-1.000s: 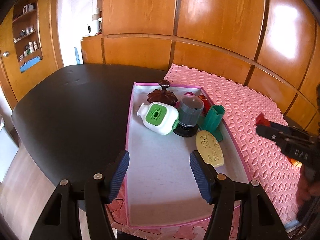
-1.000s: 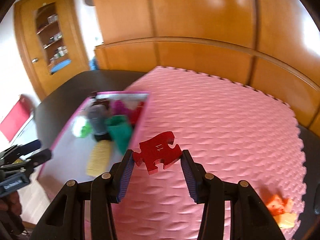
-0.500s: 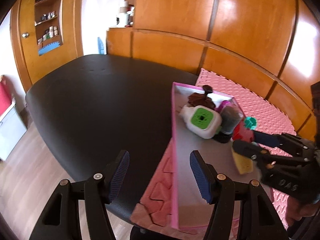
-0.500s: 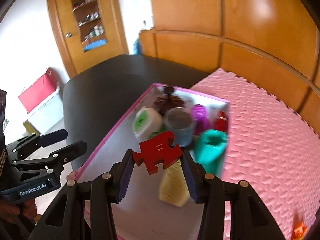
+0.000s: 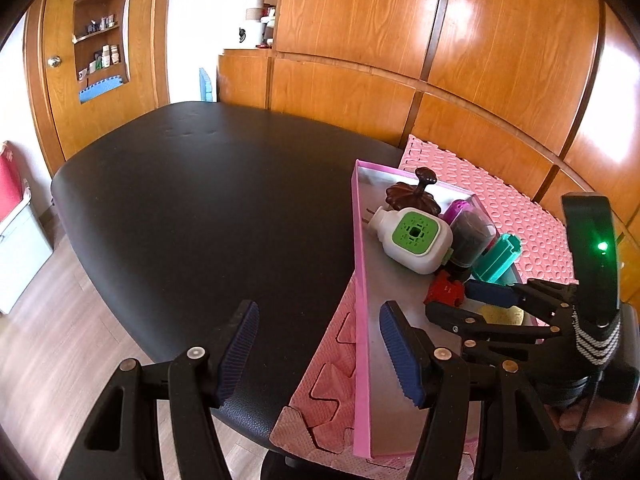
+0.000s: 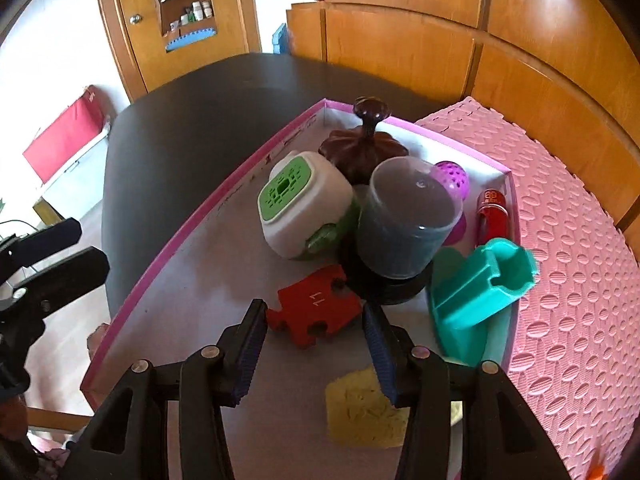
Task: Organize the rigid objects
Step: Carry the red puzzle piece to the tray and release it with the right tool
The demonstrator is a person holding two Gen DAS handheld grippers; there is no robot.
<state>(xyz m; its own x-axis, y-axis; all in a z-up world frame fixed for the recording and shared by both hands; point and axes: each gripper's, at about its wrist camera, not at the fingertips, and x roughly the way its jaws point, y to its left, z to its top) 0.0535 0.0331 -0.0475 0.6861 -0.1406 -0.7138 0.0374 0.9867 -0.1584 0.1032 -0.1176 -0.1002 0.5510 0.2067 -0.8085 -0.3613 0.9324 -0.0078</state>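
Lowered into tray (image 6: 188, 236): right gripper (image 6: 314, 326) clamps red "11" puzzle piece (image 6: 316, 308) | left gripper (image 5: 316, 354) apart

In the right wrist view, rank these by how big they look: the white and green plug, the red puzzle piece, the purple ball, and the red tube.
1. White and green plug
2. Red puzzle piece, though it sits nearer the camera
3. Purple ball and red tube: too alike to rank, and the ball is partly hidden.

Left gripper (image 5: 318, 350) level, jaws spread wide with nothing between them; right gripper (image 6: 314, 326) angled downward, its blue-padded fingers (image 6: 252, 344) closed against both edges of a red puzzle piece (image 6: 314, 310).
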